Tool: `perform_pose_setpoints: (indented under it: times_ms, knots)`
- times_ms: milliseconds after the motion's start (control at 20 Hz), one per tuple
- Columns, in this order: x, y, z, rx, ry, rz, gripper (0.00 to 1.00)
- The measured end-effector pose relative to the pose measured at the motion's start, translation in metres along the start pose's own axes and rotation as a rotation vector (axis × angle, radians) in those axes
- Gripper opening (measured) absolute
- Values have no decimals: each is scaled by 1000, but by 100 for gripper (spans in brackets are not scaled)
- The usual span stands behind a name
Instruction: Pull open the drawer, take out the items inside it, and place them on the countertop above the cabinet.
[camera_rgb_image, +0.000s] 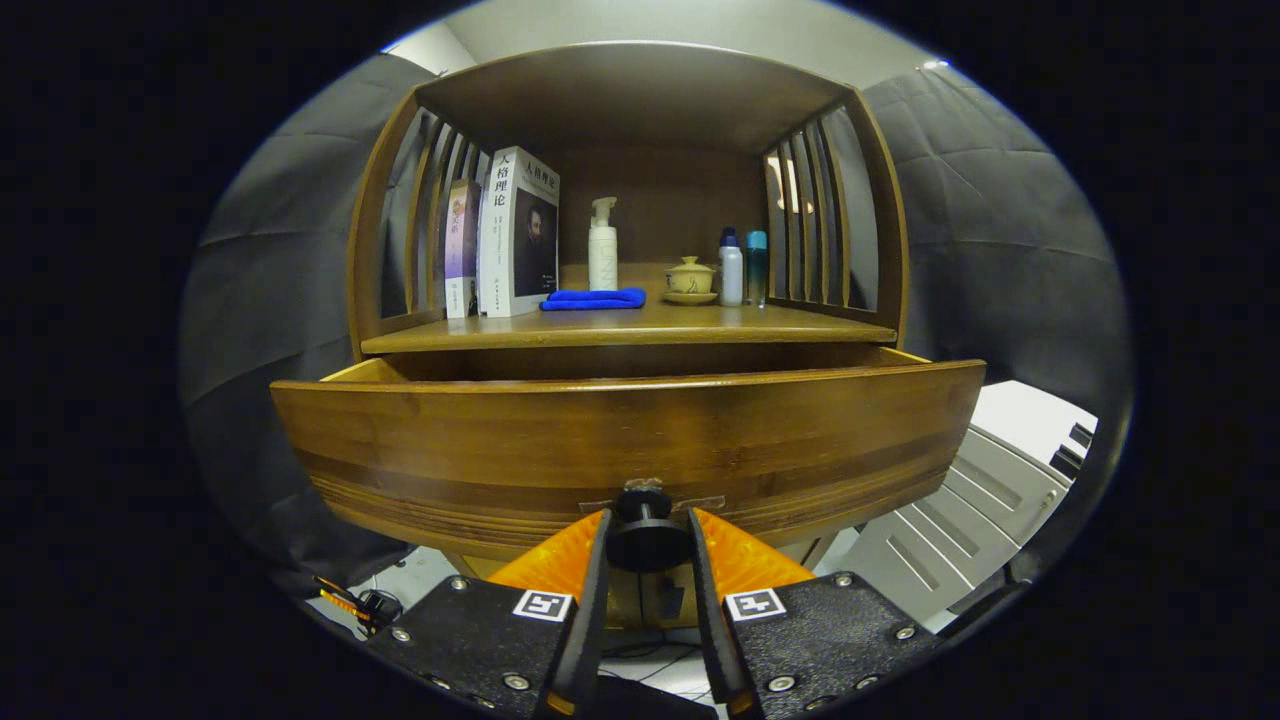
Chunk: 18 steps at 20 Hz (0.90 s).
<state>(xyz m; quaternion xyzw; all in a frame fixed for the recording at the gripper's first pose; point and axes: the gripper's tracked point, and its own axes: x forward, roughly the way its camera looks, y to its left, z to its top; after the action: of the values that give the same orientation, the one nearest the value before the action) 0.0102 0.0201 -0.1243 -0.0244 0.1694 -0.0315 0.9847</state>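
Note:
A wooden cabinet has its drawer (620, 440) pulled partly out toward me; the inside of the drawer is hidden behind its front panel. A dark round knob (645, 530) sits low on the drawer front. My gripper (646, 535) is shut on that knob, one finger on each side of it. Above the drawer lies the wooden countertop (640, 325), under a slatted shelf canopy.
On the countertop stand two books (505, 235), a white pump bottle (602, 245), a folded blue cloth (594, 298), a small lidded cup on a saucer (690, 278) and two small bottles (742, 266). A grey slatted panel (960, 510) lies low beyond the drawer's right end.

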Motion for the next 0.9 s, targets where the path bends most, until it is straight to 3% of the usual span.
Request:
perform_pose_setpoints:
  times_ms: [650, 900]
  knots:
    - [-26, -2, -12, 32, 0, -19, 42]
    - [-32, -4, 12, 57, -76, -15, 51]
